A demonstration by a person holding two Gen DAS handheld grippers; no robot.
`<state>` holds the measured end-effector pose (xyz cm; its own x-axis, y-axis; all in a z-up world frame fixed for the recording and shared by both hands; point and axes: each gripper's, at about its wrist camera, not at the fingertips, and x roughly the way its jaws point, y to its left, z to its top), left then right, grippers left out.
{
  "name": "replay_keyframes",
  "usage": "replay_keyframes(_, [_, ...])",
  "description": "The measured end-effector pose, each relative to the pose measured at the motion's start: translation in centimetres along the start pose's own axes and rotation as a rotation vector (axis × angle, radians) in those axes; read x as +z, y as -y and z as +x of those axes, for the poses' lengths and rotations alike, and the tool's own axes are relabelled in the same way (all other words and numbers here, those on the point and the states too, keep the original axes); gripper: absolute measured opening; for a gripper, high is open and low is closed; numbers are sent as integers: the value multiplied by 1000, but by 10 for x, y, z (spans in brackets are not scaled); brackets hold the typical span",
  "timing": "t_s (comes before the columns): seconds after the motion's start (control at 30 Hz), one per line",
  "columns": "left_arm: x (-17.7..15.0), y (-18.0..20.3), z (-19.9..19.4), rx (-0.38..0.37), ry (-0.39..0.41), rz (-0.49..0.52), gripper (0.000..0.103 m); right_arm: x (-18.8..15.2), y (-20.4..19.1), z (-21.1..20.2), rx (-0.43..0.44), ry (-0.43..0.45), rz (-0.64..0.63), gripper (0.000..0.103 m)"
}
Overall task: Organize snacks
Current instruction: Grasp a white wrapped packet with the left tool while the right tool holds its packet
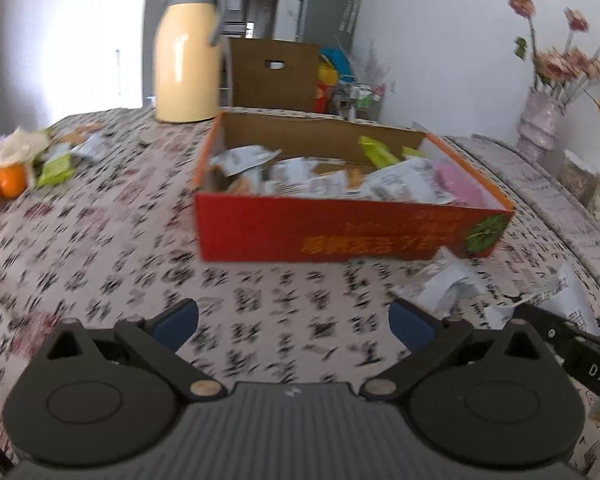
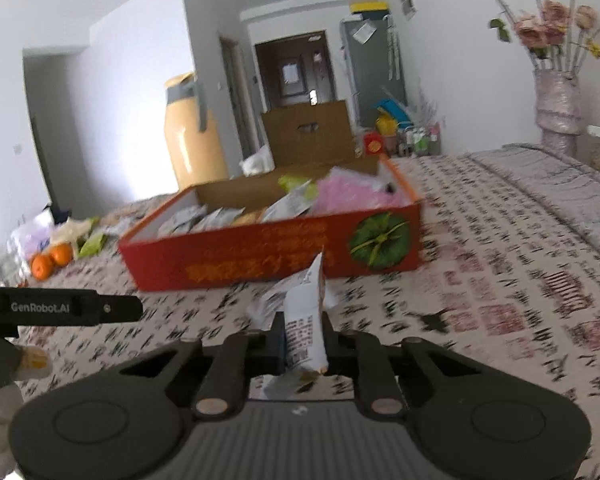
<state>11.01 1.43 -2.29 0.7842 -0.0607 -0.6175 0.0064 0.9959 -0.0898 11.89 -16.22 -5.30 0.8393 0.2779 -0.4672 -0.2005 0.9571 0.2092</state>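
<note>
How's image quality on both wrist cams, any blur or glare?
Left wrist: motion blur smears the tablecloth print and red box lettering; glare streak on the yellow thermos. Right wrist: similar blur, yet the white snack packet in the right gripper reads fairly sharp; fisheye bends the edges.

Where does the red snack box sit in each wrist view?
Left wrist: red snack box sits centre, slightly right, above the open left claw.
Right wrist: red snack box sits centre-left, behind the packet in the right claw.
Shared landmark: yellow thermos.
</note>
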Motion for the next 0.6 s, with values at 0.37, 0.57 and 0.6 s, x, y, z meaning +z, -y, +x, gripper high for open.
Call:
replay_keyframes(0.37, [16,79,59,-18,-91,212,103,3,60,-6,-62,42,96,14])
replay_keyframes(0.57, [11,108,84,-22,-128,287,103,1,82,-4,-80,52,135,14])
replay_keyframes(0.6, [10,112,87,-25,-128,296,103,0,85,-3,-80,51,141,14])
